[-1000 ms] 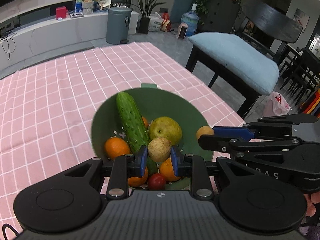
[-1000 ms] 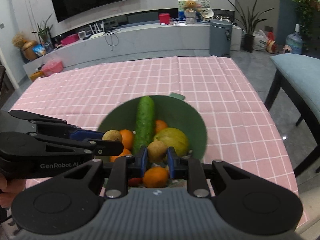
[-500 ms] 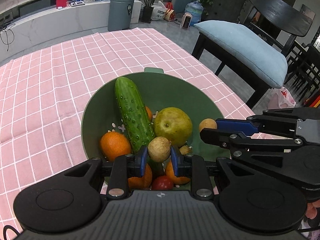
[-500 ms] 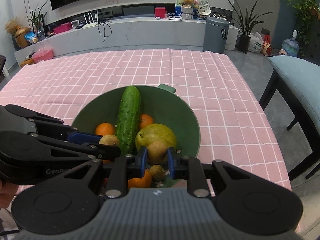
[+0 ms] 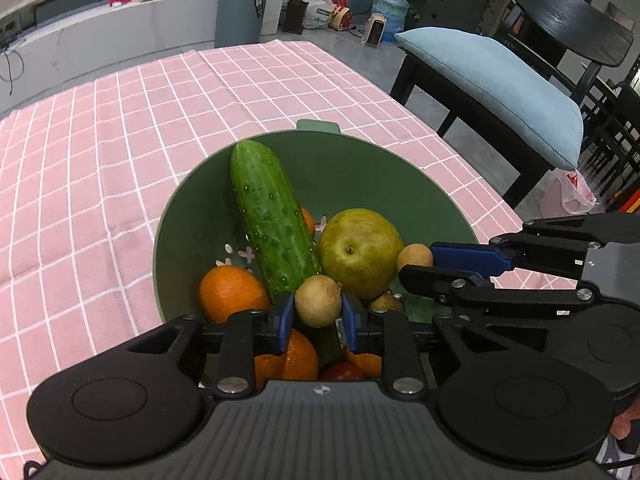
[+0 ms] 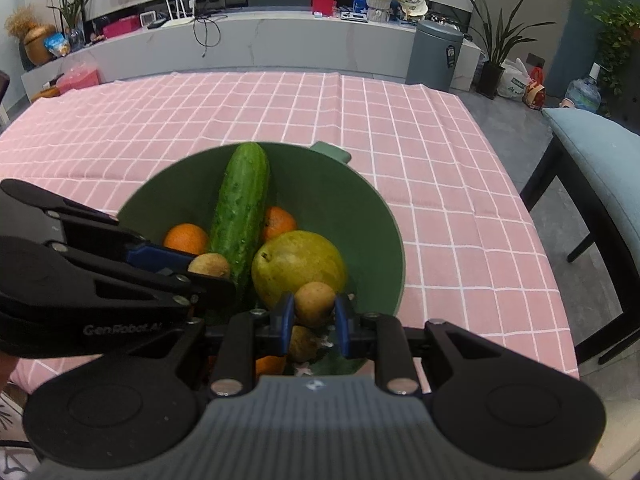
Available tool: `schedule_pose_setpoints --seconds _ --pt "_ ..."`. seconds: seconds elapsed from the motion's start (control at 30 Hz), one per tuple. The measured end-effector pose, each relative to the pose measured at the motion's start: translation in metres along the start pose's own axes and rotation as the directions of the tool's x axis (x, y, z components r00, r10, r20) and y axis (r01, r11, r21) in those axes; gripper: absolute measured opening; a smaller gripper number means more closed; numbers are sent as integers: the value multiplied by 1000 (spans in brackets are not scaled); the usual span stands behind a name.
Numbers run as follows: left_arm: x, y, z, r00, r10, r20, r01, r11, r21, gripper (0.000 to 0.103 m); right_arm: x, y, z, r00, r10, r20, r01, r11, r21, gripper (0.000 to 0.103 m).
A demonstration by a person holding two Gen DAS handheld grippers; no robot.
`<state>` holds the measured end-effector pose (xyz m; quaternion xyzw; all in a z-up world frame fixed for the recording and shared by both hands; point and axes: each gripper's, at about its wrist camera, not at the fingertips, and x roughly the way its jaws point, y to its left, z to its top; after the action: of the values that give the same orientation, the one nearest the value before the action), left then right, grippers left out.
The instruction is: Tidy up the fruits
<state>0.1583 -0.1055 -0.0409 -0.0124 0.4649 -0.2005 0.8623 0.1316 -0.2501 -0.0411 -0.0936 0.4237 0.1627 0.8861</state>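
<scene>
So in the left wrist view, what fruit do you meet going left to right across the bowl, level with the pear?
Orange → cucumber → pear → small brown fruit pinched by the right gripper.

Both grippers matte black w/ blue finger pads. Left gripper (image 5: 318, 312): ribbed grey housing bottom centre, round black discs either side, silver screws. Right gripper (image 6: 314, 314): same build. "GenRobot.AI" in grey, lower left of right-wrist view.
</scene>
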Motion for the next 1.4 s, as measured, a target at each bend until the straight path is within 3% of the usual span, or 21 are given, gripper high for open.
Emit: schedule_pose_setpoints --seconds 0.33,0.47,0.53,0.63,0.7,0.8,0.97,1.07,1.2,1.4 --pt "-2 1 0 1000 7 1 -7 1000 6 38 3 -2 1 1000 7 -27 -8 1000 -8 19" --pt "-16 2 0 999 21 31 -21 1000 0 50 0 -3 2 999 15 -32 -15 1000 -15 32" --pt "-27 2 0 999 15 51 -15 1000 1 59 -4 -5 3 999 36 -29 -36 999 -7 32" --pt "-44 1 0 996 17 88 -17 1000 2 62 -12 -6 5 998 61 -11 -61 998 11 36" --pt "-56 -1 0 993 28 112 -29 1000 6 63 -21 -4 7 998 58 13 -58 998 16 48" --pt "-75 -2 -1 986 51 158 -55 998 17 68 -36 -2 9 997 49 58 -50 998 22 59" --pt "-107 -3 -7 961 115 250 -119 993 4 74 -64 4 8 991 33 133 -38 999 34 64" --pt "-122 -5 -11 942 156 298 -165 986 3 78 -80 10 7 981 18 191 -27 999 46 77" --pt "-141 -9 -21 908 212 362 -231 973 10 87 -101 17 -1 965 9 263 -31 996 79 80" --pt "-162 -12 -39 866 279 414 -309 951 6 88 -122 38 -21 938 -3 346 -39 993 115 85"
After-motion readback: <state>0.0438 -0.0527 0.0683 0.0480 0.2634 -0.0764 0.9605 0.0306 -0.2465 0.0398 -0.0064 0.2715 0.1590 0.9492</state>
